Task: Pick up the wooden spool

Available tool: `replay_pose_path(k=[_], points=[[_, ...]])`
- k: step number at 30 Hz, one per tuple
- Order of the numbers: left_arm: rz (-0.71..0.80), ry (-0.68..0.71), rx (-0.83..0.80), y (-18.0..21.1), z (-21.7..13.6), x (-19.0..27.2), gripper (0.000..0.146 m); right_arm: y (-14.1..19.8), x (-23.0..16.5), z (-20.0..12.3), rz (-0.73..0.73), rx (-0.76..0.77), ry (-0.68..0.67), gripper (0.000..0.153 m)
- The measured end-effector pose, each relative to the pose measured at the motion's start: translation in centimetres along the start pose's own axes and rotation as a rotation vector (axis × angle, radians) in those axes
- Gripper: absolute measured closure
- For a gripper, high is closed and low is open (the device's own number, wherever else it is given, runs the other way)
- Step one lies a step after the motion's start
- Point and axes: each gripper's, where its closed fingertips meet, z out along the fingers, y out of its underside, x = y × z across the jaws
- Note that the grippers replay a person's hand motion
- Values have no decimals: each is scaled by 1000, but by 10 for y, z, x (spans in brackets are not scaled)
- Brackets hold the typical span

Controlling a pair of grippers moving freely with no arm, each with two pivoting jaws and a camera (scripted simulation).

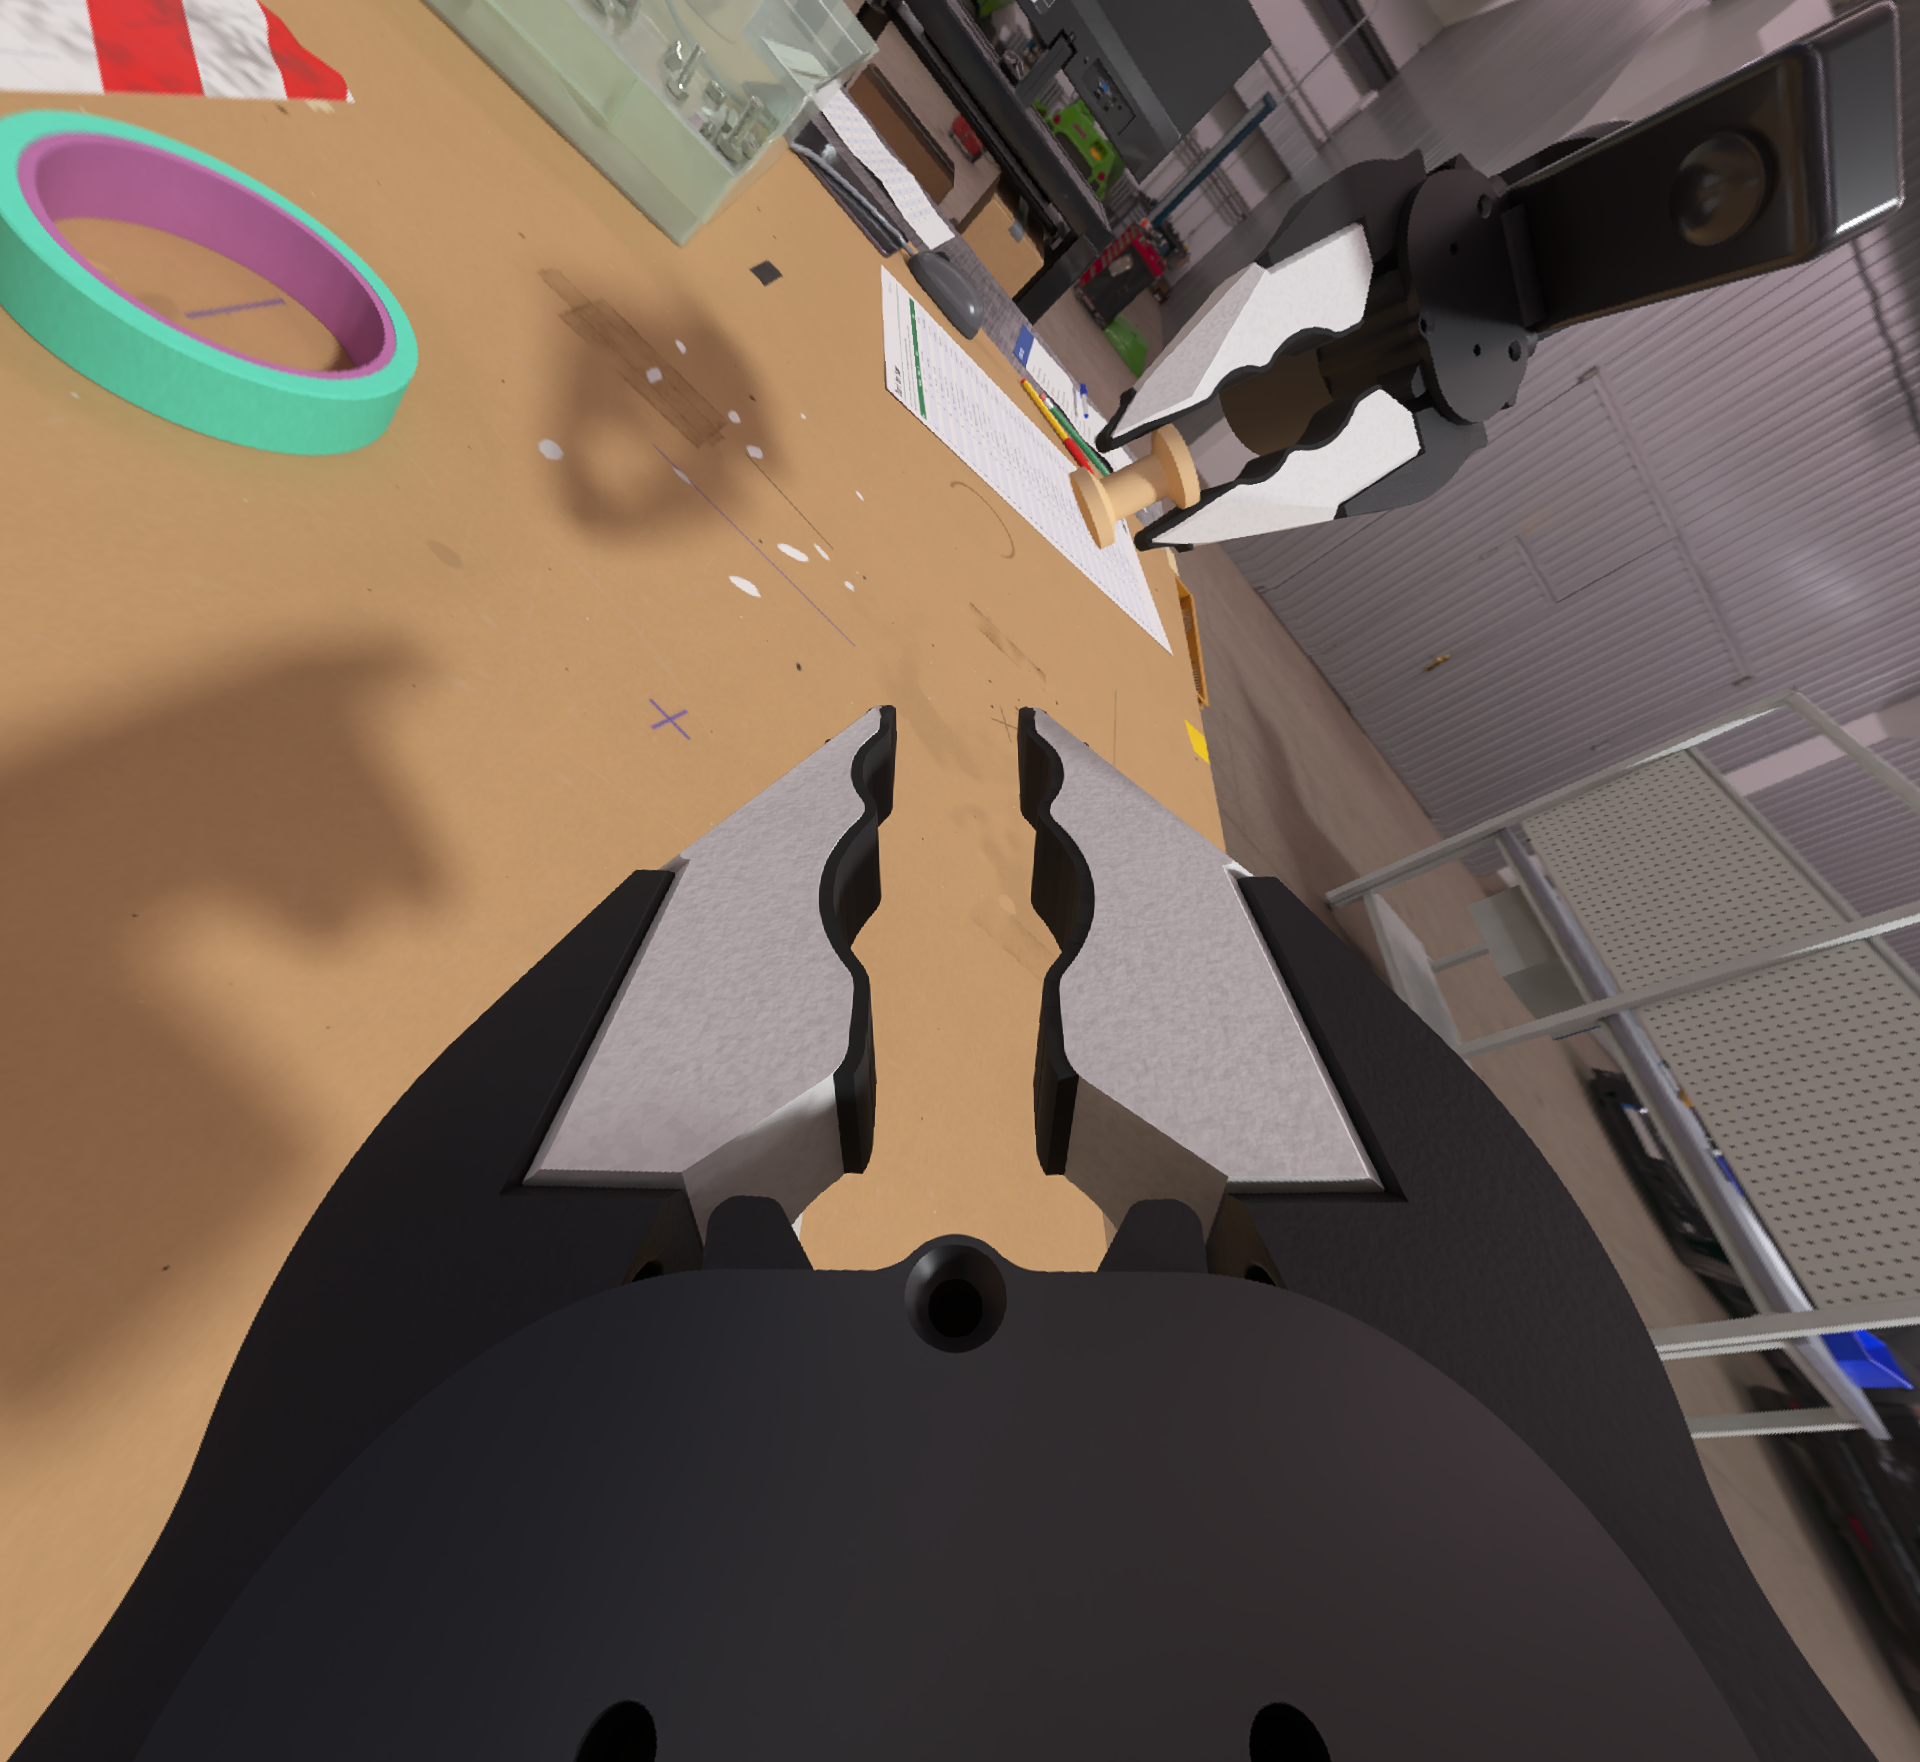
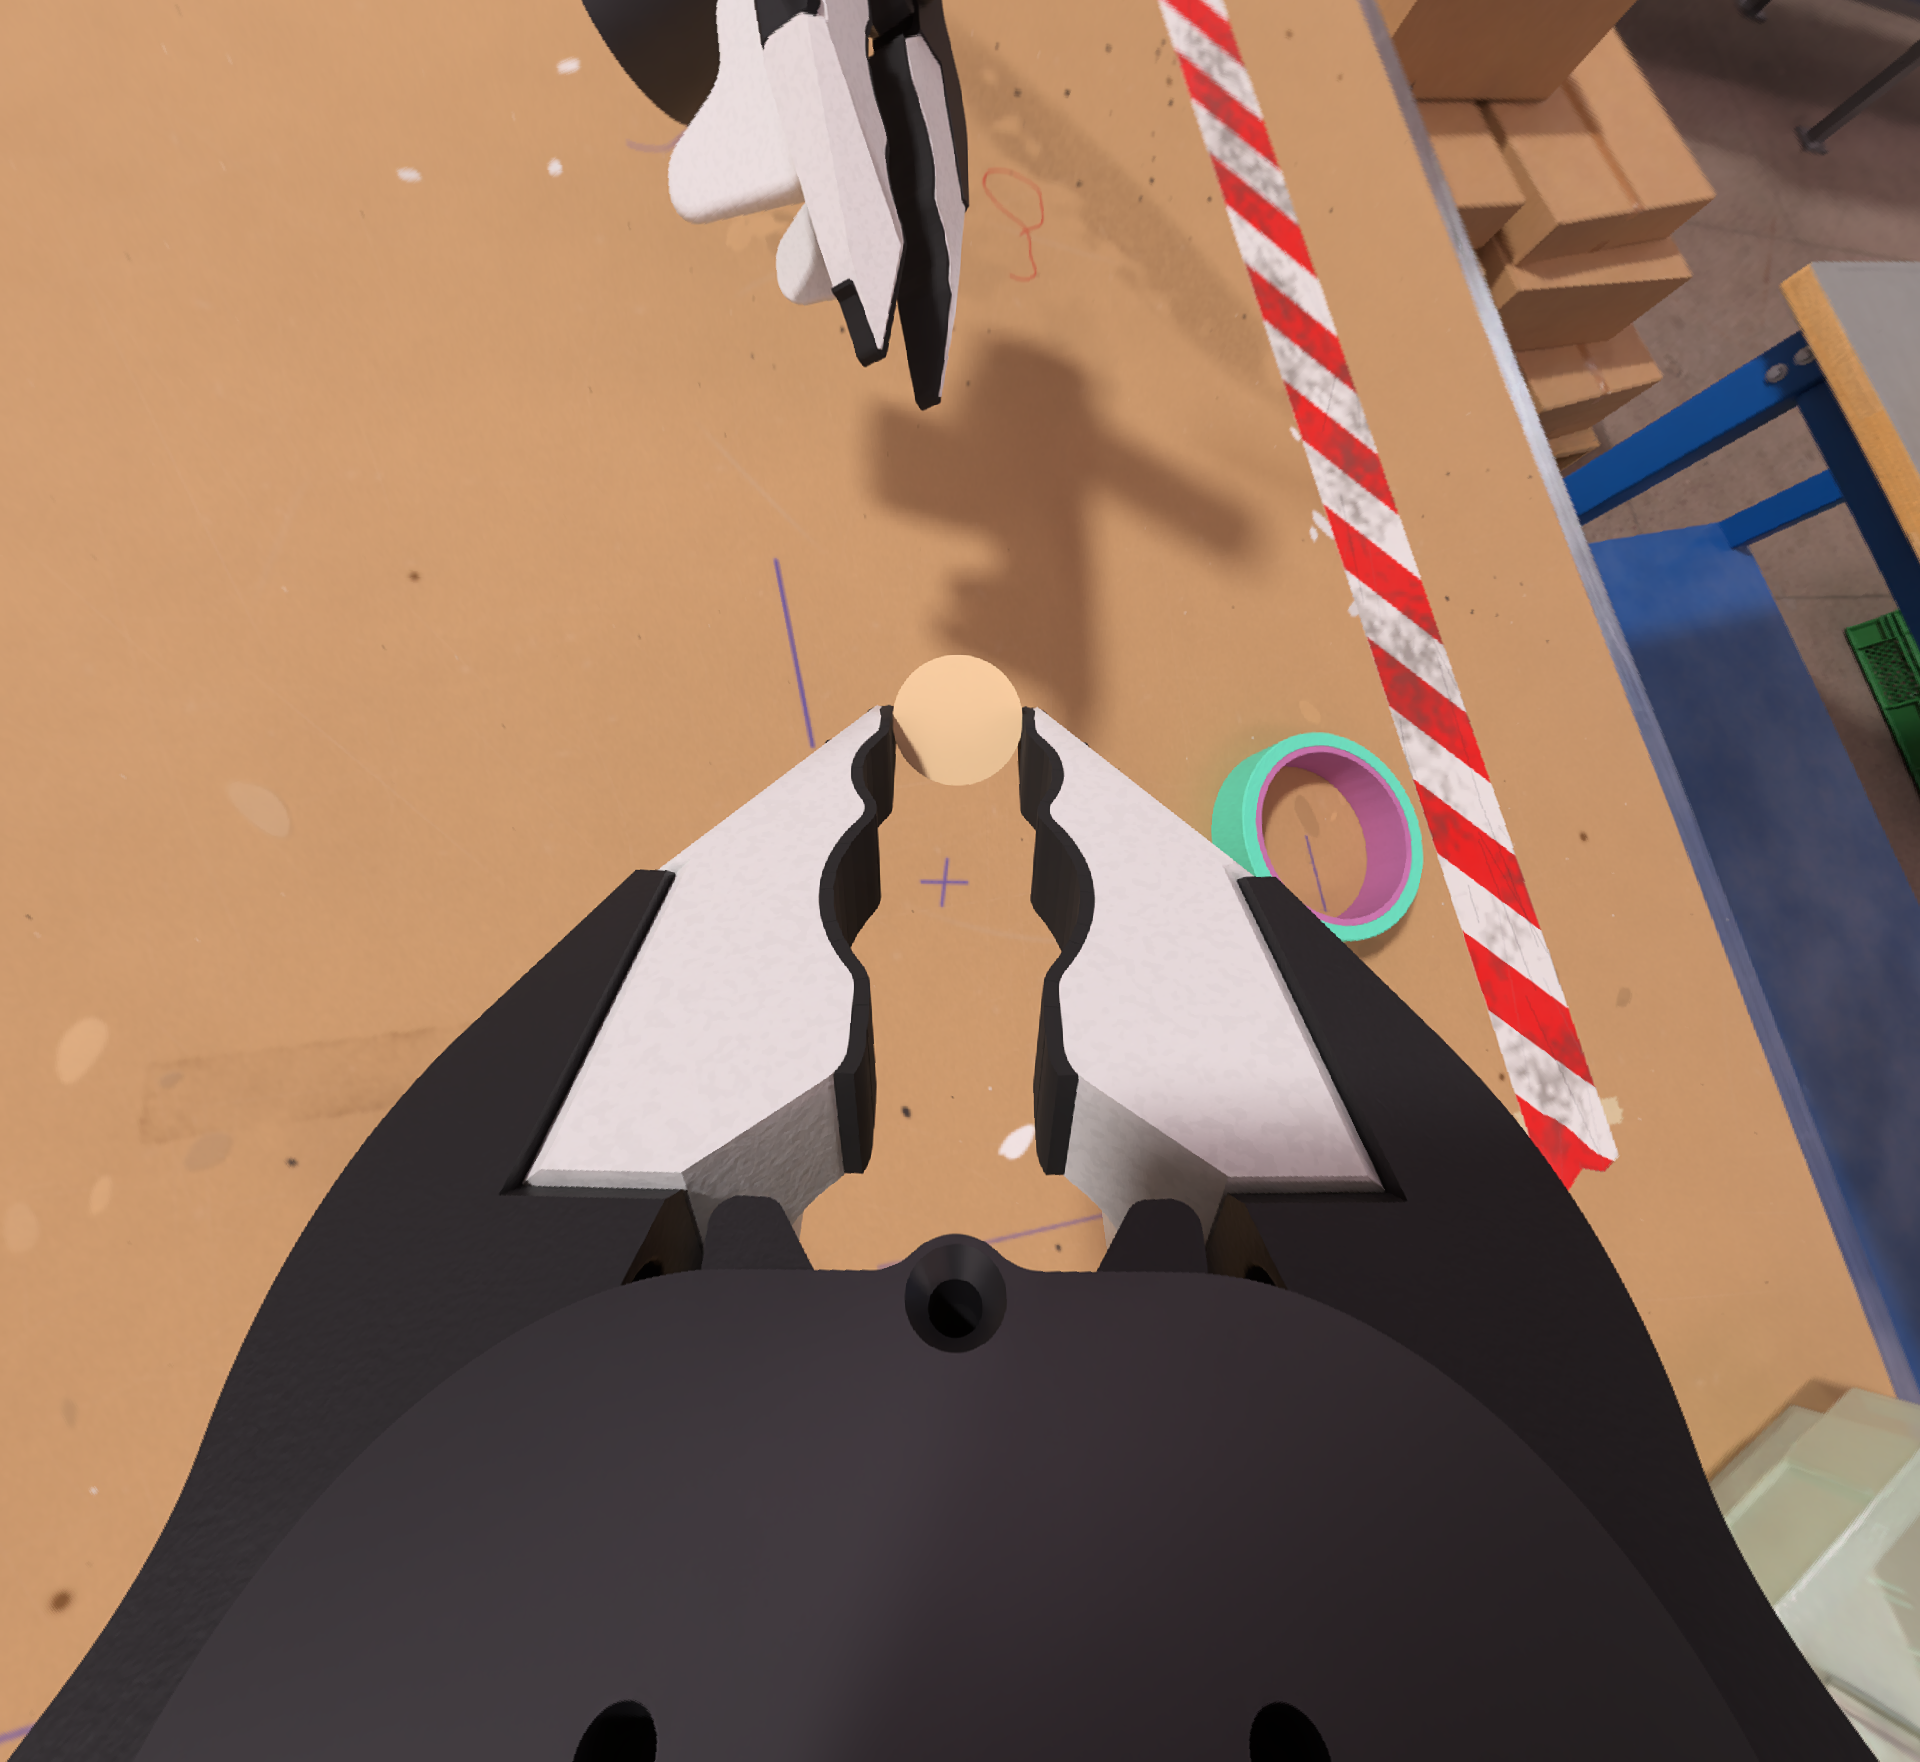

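Right gripper point(image 2: 957, 723) fingers pinch the wooden spool point(image 2: 957, 720) only at the tips, so I'd lift slowly; left gripper point(image 1: 957, 723) fingers empty, apart.

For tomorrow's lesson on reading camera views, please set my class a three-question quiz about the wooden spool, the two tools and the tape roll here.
1. True or false: the left tool has the wooden spool between its fingertips.
2. The outer face of the tape roll is: A green, B red, C blue.
3. Which tool's fingertips flank the spool's round end?

Key: 1 false, its jaws stand apart with only bare table between them; 2 A; 3 the right tool.
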Motion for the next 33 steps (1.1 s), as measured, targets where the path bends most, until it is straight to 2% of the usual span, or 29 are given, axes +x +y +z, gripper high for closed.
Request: replay_pose_path(k=[14,22,33], points=[[-77,20,-7,10,14,-17,123,33,2,39,-61,-186,-71,129],[-63,4,-23,14,20,-17,123,37,3,42,-24,-195,-85,129],[-106,51,-10,16,26,-15,123,37,1,37,-24,-210,-83,129]])
